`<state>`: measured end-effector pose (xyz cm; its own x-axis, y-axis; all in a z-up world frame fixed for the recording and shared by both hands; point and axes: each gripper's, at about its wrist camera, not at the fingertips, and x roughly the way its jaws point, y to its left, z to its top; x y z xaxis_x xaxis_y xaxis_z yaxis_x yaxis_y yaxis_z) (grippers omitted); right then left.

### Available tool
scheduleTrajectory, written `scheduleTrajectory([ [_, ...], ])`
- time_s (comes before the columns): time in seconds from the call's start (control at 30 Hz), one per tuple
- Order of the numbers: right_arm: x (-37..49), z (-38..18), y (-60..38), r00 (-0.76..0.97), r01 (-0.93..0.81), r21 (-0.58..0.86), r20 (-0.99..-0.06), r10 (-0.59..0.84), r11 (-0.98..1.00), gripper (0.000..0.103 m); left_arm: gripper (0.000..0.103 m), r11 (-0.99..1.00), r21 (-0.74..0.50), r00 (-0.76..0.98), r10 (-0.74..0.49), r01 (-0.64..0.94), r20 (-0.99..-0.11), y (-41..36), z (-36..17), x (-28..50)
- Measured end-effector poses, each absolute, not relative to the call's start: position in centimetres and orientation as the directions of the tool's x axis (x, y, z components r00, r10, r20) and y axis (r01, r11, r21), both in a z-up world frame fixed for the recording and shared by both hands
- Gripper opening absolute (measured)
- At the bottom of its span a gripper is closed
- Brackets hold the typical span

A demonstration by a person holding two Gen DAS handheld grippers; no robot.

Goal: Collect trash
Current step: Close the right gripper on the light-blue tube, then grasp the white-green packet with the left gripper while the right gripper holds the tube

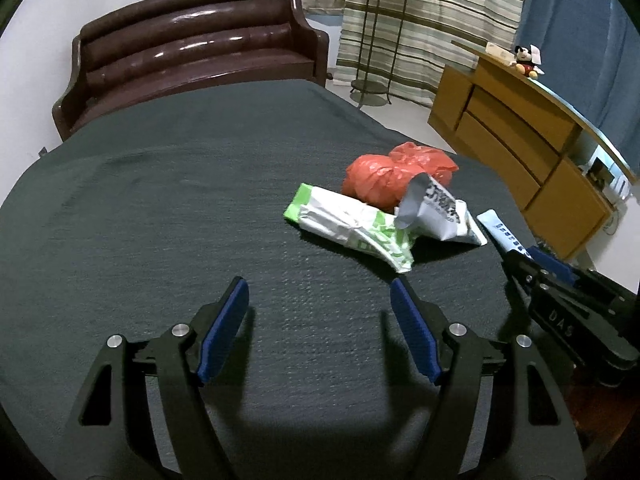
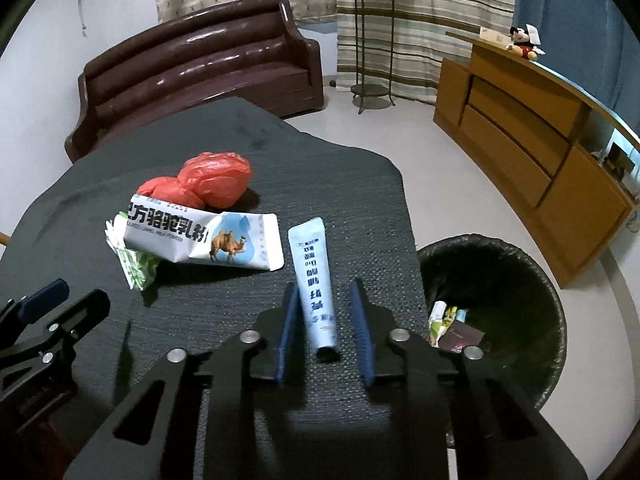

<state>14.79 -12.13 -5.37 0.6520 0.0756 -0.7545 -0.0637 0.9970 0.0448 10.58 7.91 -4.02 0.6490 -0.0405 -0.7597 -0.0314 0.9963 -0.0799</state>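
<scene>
Left to right on the dark-covered table (image 2: 240,140): L gripper (image 1: 320,300) hovering w/ fingers wide, nothing between. Still to clear: red plastic bag (image 2: 216,184), green-white wrapper (image 1: 352,224), camel milk-powder pouch (image 2: 224,240). R gripper (image 2: 325,300) narrowed around the light-blue tube (image 2: 314,280), pads not visibly pressing yet, tube lying flat near table edge. Far right, lined trash bin (image 2: 520,280) on floor, a few scraps already inside. Roughly early-to-mid job; four items left on table.
</scene>
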Motion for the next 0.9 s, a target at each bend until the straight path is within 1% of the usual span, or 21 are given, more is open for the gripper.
scheduleTrajectory([
  [0.1, 14.5, -5.5, -12.1, 0.656, -0.056, 0.061, -0.75, 0.083, 0.997, 0.021, 0.072, 0.997, -0.079, 0.651, -0.049, -0.017, -0.758, 7.4, -4.0, 10.6],
  [0.3, 14.3, -5.4, -12.1, 0.664, -0.061, 0.078, -0.741, 0.099, 0.995, 0.018, 0.072, 0.997, -0.071, 0.651, -0.048, -0.008, -0.757, 6.2, -3.9, 11.4],
  [0.43, 14.2, -5.3, -12.3, 0.672, -0.06, 0.089, -0.732, 0.106, 0.994, 0.018, 0.072, 0.998, -0.055, 0.65, -0.035, -0.011, -0.759, 5.9, -4.1, 12.0],
  [0.6, 14.0, -5.1, -12.6, 0.681, -0.059, 0.093, -0.724, 0.108, 0.994, 0.018, 0.072, 0.998, -0.044, 0.619, -0.012, -0.035, -0.785, 5.9, -5.1, 13.6],
  [0.7, 13.7, -4.9, -12.6, 0.688, -0.06, 0.093, -0.718, 0.109, 0.994, 0.018, 0.072, 0.996, -0.075, 0.605, -0.032, -0.046, -0.796, 6.7, -5.2, 13.8],
  [0.9, 13.2, -4.3, -12.1, 0.701, -0.072, 0.097, -0.703, 0.12, 0.993, 0.018, 0.072, 0.996, -0.07, 0.601, -0.019, -0.062, -0.799, 8.0, -5.3, 13.1],
])
